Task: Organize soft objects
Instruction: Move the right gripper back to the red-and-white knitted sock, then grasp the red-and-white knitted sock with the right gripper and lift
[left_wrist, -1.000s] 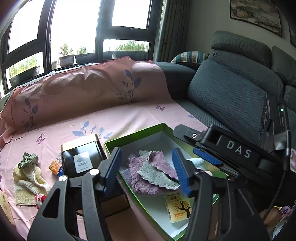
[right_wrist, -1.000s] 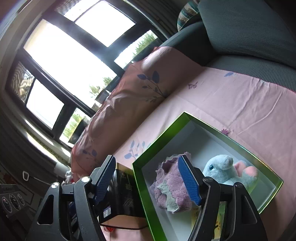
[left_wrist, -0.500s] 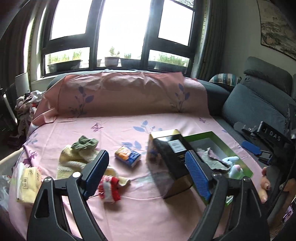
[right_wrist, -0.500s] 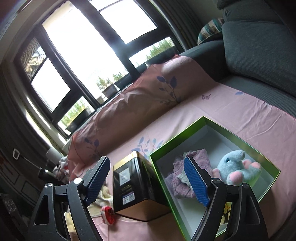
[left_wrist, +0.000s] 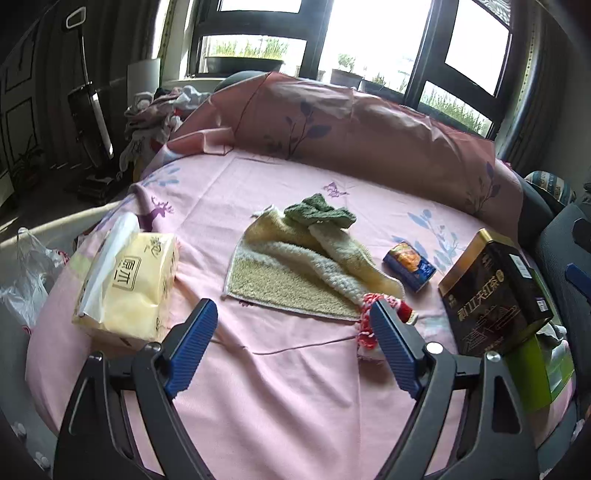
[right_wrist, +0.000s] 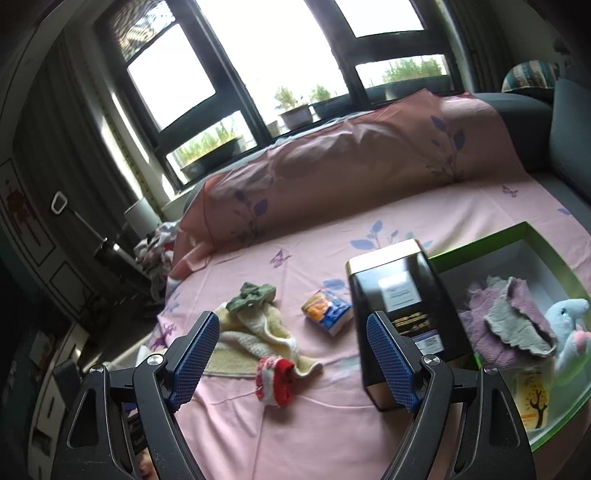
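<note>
A cream and yellow fleece towel (left_wrist: 295, 266) (right_wrist: 255, 336) lies on the pink sheet with a green scrunchie (left_wrist: 319, 214) (right_wrist: 251, 295) on its far end and a red and white knit piece (left_wrist: 369, 325) (right_wrist: 275, 380) at its near corner. My left gripper (left_wrist: 291, 343) hangs open above the sheet just short of the towel, nothing between its fingers. My right gripper (right_wrist: 291, 354) is open too, over the knit piece. The green box (right_wrist: 546, 251) at right holds a purple and grey cloth (right_wrist: 509, 325) and a blue plush toy (right_wrist: 569, 332).
A black and gold tin (left_wrist: 495, 291) (right_wrist: 402, 306) stands beside the green box. A small orange and blue packet (left_wrist: 408, 266) (right_wrist: 327, 310) lies next to it. A yellow tissue pack (left_wrist: 127, 284) sits at the left edge. A plastic bag (left_wrist: 26, 273) hangs beyond it.
Both grippers swung left, away from the green box, toward the towel and knit piece. Their jaws stand wider than a second ago. The purple cloth stays in the box.
</note>
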